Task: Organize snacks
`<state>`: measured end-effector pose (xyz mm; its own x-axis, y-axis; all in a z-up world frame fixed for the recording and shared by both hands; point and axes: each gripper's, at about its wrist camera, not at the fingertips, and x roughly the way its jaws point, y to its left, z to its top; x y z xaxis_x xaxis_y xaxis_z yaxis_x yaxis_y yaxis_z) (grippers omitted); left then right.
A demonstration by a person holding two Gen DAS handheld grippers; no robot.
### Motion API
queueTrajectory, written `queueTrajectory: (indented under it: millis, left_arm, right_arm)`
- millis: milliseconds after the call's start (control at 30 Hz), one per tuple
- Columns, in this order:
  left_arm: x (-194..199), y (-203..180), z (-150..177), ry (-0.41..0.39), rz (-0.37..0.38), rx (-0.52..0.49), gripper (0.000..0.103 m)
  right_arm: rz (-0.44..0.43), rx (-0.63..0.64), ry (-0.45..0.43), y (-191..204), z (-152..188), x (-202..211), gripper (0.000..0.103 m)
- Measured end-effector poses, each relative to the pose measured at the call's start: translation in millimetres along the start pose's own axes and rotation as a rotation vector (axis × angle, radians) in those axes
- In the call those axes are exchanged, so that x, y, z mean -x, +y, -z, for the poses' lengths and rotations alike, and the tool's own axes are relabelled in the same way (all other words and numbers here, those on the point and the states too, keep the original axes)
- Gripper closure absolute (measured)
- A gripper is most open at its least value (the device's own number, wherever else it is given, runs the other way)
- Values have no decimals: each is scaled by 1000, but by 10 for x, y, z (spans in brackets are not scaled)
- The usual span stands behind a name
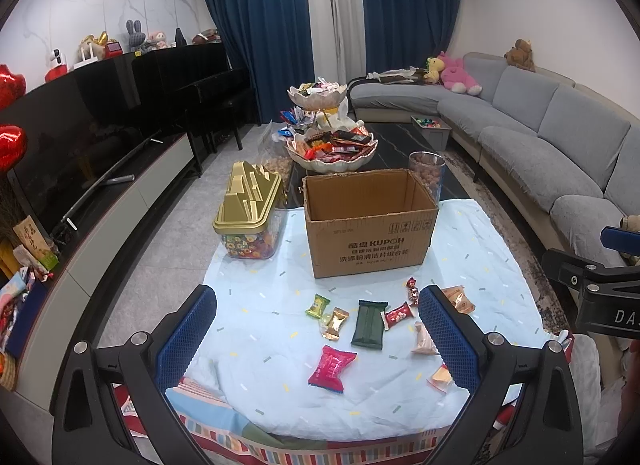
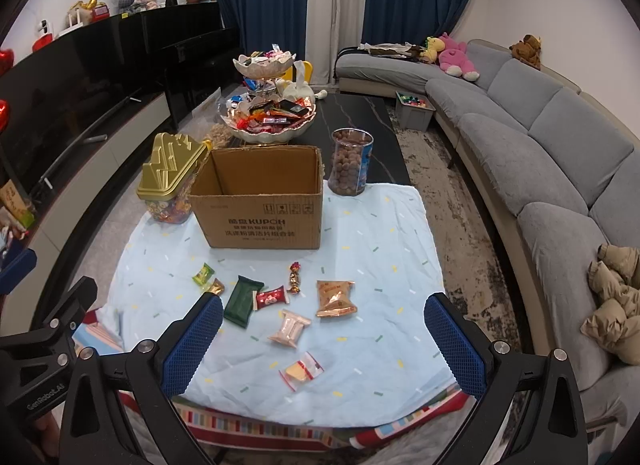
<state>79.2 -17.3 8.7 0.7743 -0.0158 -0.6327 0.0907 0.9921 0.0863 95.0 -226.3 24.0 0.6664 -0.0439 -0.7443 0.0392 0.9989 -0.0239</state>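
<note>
Pale-blue cloth surface spreads loose snacks ahead of both wide, empty tongs, the cardboard box beyond, likely for sorting.

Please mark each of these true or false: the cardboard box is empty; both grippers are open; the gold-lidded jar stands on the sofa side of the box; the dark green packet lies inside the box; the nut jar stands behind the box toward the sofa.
1. The box is empty. True, as far as its visible inside shows.
2. Both grippers are open. True: the left gripper and the right gripper have their fingers spread wide, holding nothing.
3. The gold-lidded jar stands on the sofa side. False: it is on the TV side.
4. The green packet lies inside the box. False: it lies on the cloth in front.
5. The nut jar stands behind the box toward the sofa. True.
</note>
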Motion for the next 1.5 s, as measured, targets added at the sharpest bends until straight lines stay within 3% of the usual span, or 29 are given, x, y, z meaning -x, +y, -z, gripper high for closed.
queueTrajectory:
  millis: [867, 1500]
  left_arm:
    - [-72, 39, 89, 15, -2, 4, 0]
    - [-493, -27, 256, 85, -18, -32, 0]
  right_arm:
    - [-12, 9, 10, 84, 20, -52, 1]
    - [-2, 45, 54, 156, 109, -512, 1]
